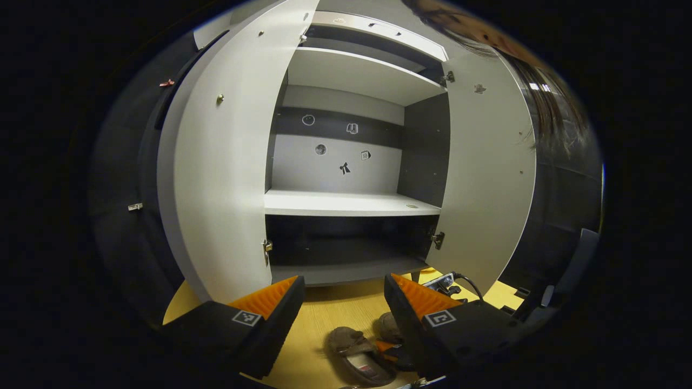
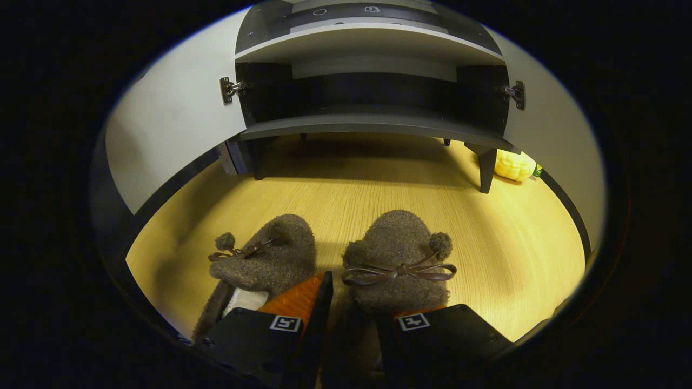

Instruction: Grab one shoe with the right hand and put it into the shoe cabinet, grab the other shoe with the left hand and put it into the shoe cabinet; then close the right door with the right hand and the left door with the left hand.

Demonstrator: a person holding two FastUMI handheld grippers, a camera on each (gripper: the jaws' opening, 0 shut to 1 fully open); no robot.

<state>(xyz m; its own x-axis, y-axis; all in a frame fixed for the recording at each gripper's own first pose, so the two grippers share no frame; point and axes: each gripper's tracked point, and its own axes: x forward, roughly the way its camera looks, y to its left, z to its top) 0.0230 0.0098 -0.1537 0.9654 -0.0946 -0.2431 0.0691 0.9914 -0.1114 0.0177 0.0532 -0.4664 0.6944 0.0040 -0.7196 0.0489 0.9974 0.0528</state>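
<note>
On the wooden floor [image 2: 335, 189] in front of the shoe cabinet [image 2: 373, 121], two brown fuzzy slippers are seen side by side in the right gripper view. The right slipper [image 2: 397, 259], with a dark bow and pompoms, sits between the fingers of the right gripper [image 2: 351, 319]; its heel is hidden by them, and whether both fingers press on it cannot be told. The left slipper [image 2: 265, 259] lies just beside the left finger, its rear cut off by the gripper body. Both cabinet doors stand open: the left door [image 2: 173, 113] and the right door [image 2: 557, 124]. A yellow object [image 2: 513, 165] near the cabinet's right leg is partly hidden and hard to identify.

In the left gripper view, the left gripper [image 1: 343, 294] is held high with its jaws apart and nothing between them. The pale shelves [image 1: 346, 202] are seen ahead; the dark bottom compartment [image 1: 346, 248] is hard to make out. Below, the slippers [image 1: 359, 351] are partly covered by a finger. Hair [image 1: 546, 102] is visible at the upper right.
</note>
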